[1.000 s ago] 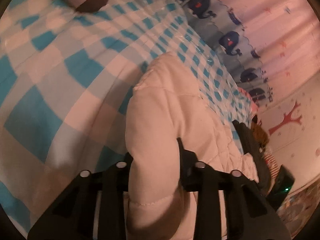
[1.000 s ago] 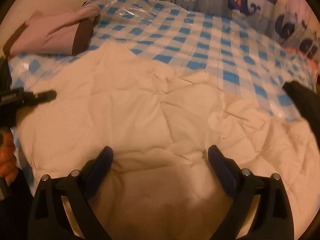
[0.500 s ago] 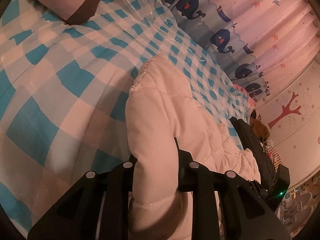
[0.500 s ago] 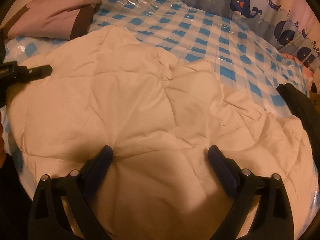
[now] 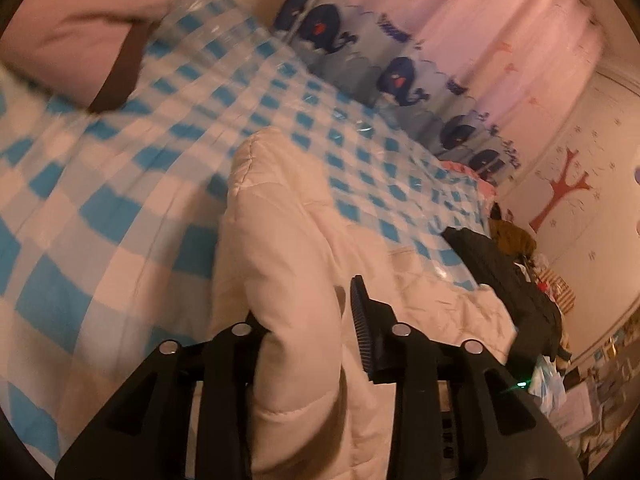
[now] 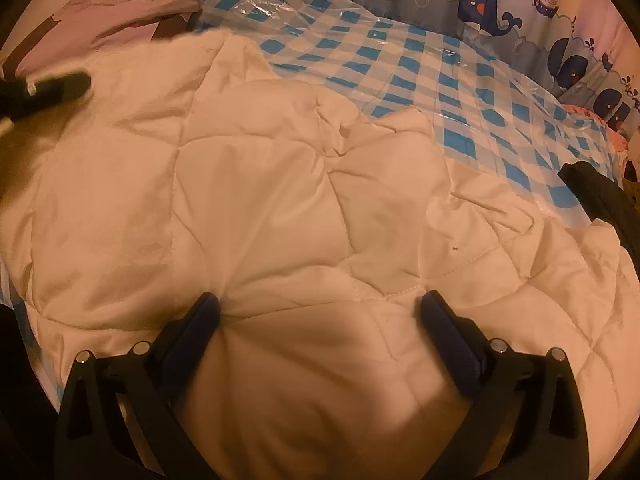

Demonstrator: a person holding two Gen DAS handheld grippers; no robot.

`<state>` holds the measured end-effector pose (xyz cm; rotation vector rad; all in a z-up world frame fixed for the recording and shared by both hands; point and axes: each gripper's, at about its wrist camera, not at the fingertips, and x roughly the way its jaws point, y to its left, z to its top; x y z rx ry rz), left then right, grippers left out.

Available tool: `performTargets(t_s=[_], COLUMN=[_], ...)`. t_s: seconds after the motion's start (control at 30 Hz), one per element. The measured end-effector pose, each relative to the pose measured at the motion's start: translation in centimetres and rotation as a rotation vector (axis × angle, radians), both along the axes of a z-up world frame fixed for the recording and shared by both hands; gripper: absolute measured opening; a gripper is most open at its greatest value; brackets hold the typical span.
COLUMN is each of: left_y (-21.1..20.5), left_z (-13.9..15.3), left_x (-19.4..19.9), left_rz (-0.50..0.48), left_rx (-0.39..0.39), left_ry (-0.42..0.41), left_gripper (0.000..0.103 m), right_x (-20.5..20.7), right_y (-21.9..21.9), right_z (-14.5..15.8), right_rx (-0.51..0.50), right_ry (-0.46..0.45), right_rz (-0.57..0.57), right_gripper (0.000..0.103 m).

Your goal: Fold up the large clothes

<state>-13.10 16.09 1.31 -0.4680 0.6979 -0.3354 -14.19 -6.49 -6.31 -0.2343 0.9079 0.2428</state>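
A large cream quilted garment (image 6: 280,200) lies spread over a blue-and-white checked bed cover (image 6: 460,80). In the left wrist view its edge (image 5: 280,240) stands up as a thick fold between the fingers of my left gripper (image 5: 304,320), which is shut on it and holds it above the cover (image 5: 100,200). My right gripper (image 6: 320,308) is open, its jaws wide apart, low over the middle of the garment. The left gripper's tip (image 6: 48,88) shows at the far left of the right wrist view.
A folded pink garment with a brown band (image 5: 88,40) lies at the bed's far corner; it also shows in the right wrist view (image 6: 100,28). A black garment (image 5: 504,272) lies at the right edge. A whale-print curtain (image 5: 400,76) hangs behind the bed.
My left gripper has lifted the garment's edge and tilted up, so more curtain and wall show. The garment has spread further toward the pink garment. My right gripper stays open.
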Motion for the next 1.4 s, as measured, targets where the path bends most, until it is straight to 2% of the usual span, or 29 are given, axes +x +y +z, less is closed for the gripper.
performTargets(t_s=[0.23, 0.5, 0.6, 0.73, 0.8, 0.87, 0.97, 1.03, 1.07, 1.1, 1.17, 1.23, 1.3, 1.4], left_y=[-5.6, -10.8, -11.6, -13.4, -15.0, -17.2, -21.3, -24.3, -25.7, -27.4, -29.6, -31.6, -33.8, -37.1], left_z=[5.0, 7.6, 8.9, 10.7, 11.5, 12.3, 13.6, 14.1, 14.2, 14.1, 13.9, 13.5, 12.4, 10.4], left_x=[-1.9, -3.6, -4.0, -4.2, -4.3, -4.7, -6.0, -6.9, -7.4, -7.9, -8.8, -9.5, -10.2, -11.4], left_rz=[-0.130, -0.228, -0.241, -0.269, -0.297, -0.328, -0.404, -0.451, -0.475, -0.503, -0.541, -0.573, -0.603, -0.630], left_rx=[0.037, 0.038, 0.029, 0.002, -0.037, -0.045, -0.041, -0.014, 0.004, 0.023, 0.042, 0.056, 0.082, 0.158], left_ry=[-0.106, -0.137, -0.157, -0.166, -0.160, -0.169, -0.196, -0.209, -0.212, -0.214, -0.223, -0.225, -0.219, -0.212], left_gripper=[0.018, 0.015, 0.014, 0.014, 0.014, 0.014, 0.014, 0.014, 0.014, 0.014, 0.014, 0.014, 0.014, 0.014], right_x=[-0.1, 0.0, 0.0, -2.7, -2.9, -2.4, -2.8, -2.6, -2.6, -2.7, -3.5, -4.2, -4.7, -4.9], right_y=[-0.2, -0.8, -2.6, -6.5, -8.9, -10.1, -10.6, -12.3, -14.6, -16.4, -21.7, -26.1, -29.2, -32.0], right_z=[-0.1, 0.2, 2.0, 5.8, 5.1, 2.9, 1.4, 2.4, 3.0, 3.4, 3.6, 3.0, 2.7, 1.5], right_rx=[0.011, 0.066, 0.138, 0.135, 0.103, 0.121, 0.186, 0.346, 0.519, 0.621, 0.964, 1.188, 1.260, 1.283], right_ry=[-0.010, 0.000, 0.061, -0.024, 0.006, 0.071, 0.055, 0.072, 0.099, 0.121, 0.172, 0.212, 0.218, 0.267], right_rz=[-0.002, 0.005, 0.029, -0.015, -0.077, -0.079, -0.081, -0.090, -0.108, -0.128, -0.169, -0.219, -0.237, -0.290], right_gripper=[0.096, 0.096, 0.096, 0.096, 0.096, 0.096, 0.097, 0.097, 0.097, 0.096, 0.096, 0.096, 0.096, 0.096])
